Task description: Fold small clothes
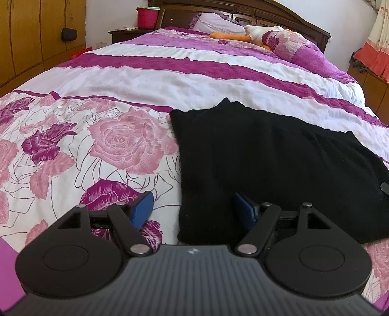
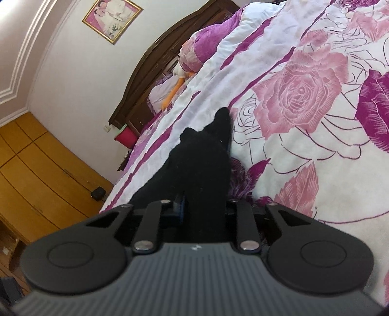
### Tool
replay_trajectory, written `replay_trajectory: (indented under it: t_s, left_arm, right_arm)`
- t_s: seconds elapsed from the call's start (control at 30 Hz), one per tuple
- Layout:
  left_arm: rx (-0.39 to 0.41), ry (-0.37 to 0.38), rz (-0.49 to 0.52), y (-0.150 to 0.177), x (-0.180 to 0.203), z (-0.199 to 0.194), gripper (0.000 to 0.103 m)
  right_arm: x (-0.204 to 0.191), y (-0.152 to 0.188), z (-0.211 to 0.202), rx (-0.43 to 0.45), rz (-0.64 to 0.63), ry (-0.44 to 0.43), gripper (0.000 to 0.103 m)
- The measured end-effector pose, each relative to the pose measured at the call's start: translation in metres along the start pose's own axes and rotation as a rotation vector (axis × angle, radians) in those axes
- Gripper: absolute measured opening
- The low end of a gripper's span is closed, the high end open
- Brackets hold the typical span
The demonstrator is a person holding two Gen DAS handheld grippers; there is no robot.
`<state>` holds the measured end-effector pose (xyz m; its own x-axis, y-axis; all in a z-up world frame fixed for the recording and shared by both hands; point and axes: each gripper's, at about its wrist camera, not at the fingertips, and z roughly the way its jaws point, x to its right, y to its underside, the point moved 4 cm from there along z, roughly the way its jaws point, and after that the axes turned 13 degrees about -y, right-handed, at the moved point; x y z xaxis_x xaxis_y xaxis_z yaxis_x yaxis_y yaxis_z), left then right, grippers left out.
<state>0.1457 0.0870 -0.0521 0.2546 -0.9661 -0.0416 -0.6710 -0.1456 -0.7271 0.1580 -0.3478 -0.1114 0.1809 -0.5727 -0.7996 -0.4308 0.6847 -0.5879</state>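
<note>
Blue pads (image 1: 142, 209) of the left gripper (image 1: 194, 209) are standing wide apart, released, straddling the near left edge of the black garment (image 1: 267, 165); one pad is hovering over the quilt (image 1: 116, 143), the other over the cloth, probably lining up to pinch that edge. Nothing is being held between them.

Across in the right wrist view, the right gripper (image 2: 203, 206) is clenching a bunch of the garment (image 2: 201, 160), which is filling the gap between its fingers and running forward to a point that appears to rest on the quilt (image 2: 304, 97). That view is sharply tilted, so this hand is likely lifting one side to carry it over for a fold.

Most of the garment is lying flat on the bed's near part, spread over the floral print, well apart from the plush toy (image 1: 257, 34) by the headboard (image 1: 279, 14).
</note>
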Motion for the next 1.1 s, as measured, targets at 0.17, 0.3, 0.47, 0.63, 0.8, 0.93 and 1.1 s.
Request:
replay_trajectory:
  t_s: [0.17, 0.3, 0.47, 0.63, 0.8, 0.93, 1.1]
  left_arm:
    - [-0.007, 0.015, -0.006, -0.003, -0.004, -0.001, 0.078]
    - [-0.005, 0.024, -0.01, -0.006, -0.006, -0.004, 0.078]
    - [0.0, 0.031, -0.025, -0.01, -0.011, -0.009, 0.078]
    - [-0.002, 0.043, -0.045, -0.015, -0.017, -0.014, 0.078]
    - [0.008, 0.053, -0.028, -0.018, -0.02, -0.019, 0.078]
    - [0.004, 0.061, -0.031, -0.02, -0.025, -0.018, 0.078]
    - [0.009, 0.061, -0.027, -0.02, -0.033, -0.02, 0.078]
  right_arm:
    - [0.0, -0.006, -0.003, 0.018, 0.093, -0.018, 0.022]
    - [-0.011, -0.01, -0.003, 0.028, 0.091, -0.018, 0.021]
    - [-0.03, -0.017, 0.001, 0.027, 0.064, -0.025, 0.021]
    - [-0.048, -0.024, 0.009, 0.023, 0.032, -0.03, 0.02]
    - [-0.07, -0.027, 0.018, 0.015, -0.034, -0.017, 0.019]
    - [-0.09, -0.029, 0.027, -0.003, -0.09, -0.034, 0.019]
    - [-0.121, -0.027, 0.043, -0.041, -0.188, -0.05, 0.018]
